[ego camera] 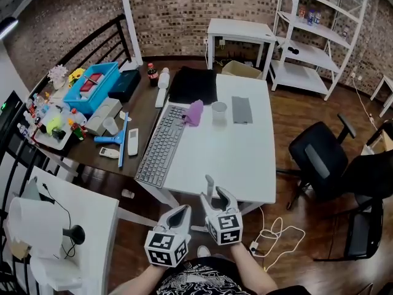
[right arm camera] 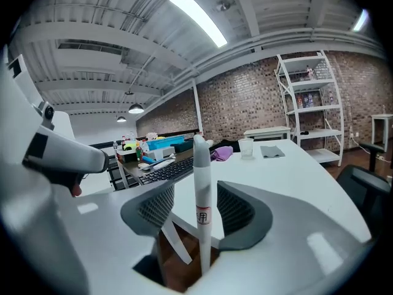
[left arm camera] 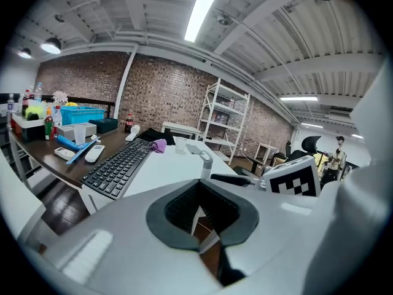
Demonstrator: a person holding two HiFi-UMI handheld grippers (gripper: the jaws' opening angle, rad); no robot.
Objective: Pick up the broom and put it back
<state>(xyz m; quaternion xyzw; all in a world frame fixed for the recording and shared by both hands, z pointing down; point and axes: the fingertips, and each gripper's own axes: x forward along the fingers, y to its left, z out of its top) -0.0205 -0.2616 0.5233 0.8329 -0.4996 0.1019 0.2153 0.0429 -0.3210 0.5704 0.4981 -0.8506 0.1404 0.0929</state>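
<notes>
Well, the broom (ego camera: pixel 210 186) stands nearly upright at the near edge of the white bench (ego camera: pixel 245 158), its pale handle between the jaws of the right gripper (ego camera: pixel 217 196). Those jaws are spread wide, and neither pad presses the handle as far as I can see. The left gripper (ego camera: pixel 178 212) hangs just beside it with its jaws together, holding nothing. To my eye the handle balances by itself, so the care lies in not nudging it. I'd keep the right gripper square to the handle and move it only along the line of its jaws. A sideways brush would likely tip the broom towards the cable (ego camera: pixel 273 232) on the floor.
</notes>
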